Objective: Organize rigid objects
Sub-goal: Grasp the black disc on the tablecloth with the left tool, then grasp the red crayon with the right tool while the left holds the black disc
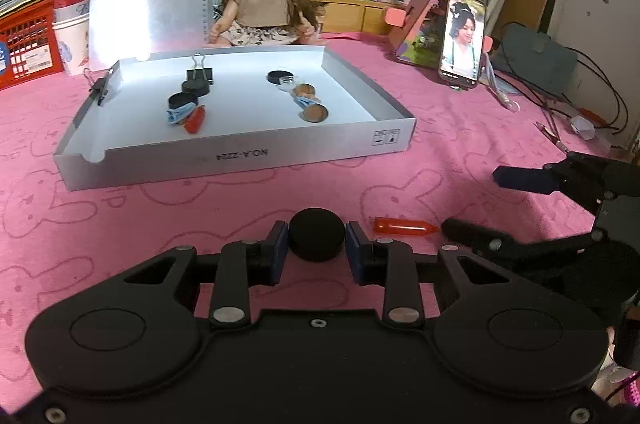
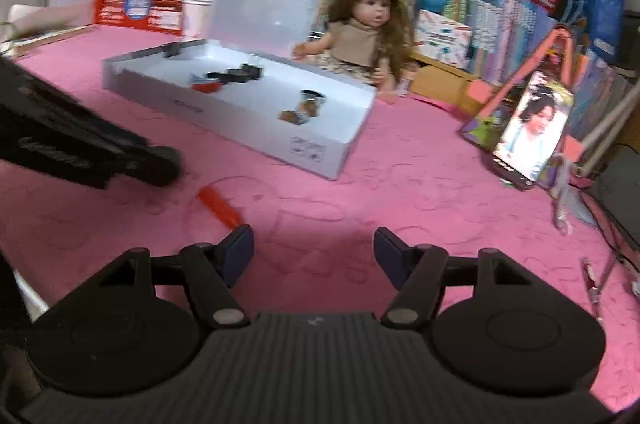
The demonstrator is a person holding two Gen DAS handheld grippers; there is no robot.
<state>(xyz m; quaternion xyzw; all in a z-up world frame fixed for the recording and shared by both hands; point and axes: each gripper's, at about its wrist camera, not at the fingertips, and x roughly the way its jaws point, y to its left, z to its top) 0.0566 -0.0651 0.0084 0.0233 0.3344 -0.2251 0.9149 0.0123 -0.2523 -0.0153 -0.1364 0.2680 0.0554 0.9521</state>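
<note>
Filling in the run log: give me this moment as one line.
left gripper: fingers around black puck | right gripper: open, empty | orange tube: on pink cloth | white tray: partly filled

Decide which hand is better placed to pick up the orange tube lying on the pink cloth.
Right, probably. The right tongs stand open and empty beside the orange tube, while the left tongs already flank the black puck.

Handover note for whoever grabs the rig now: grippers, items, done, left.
Left gripper: pads against a black round cap on the pink cloth.
Right gripper: open, empty, beside the orange tube, which lies on the cloth.
Done: white tray already holds black caps, a binder clip, another orange tube and small brown pieces.
Left: carry the cap to the tray, then likely pick up the orange tube.
</note>
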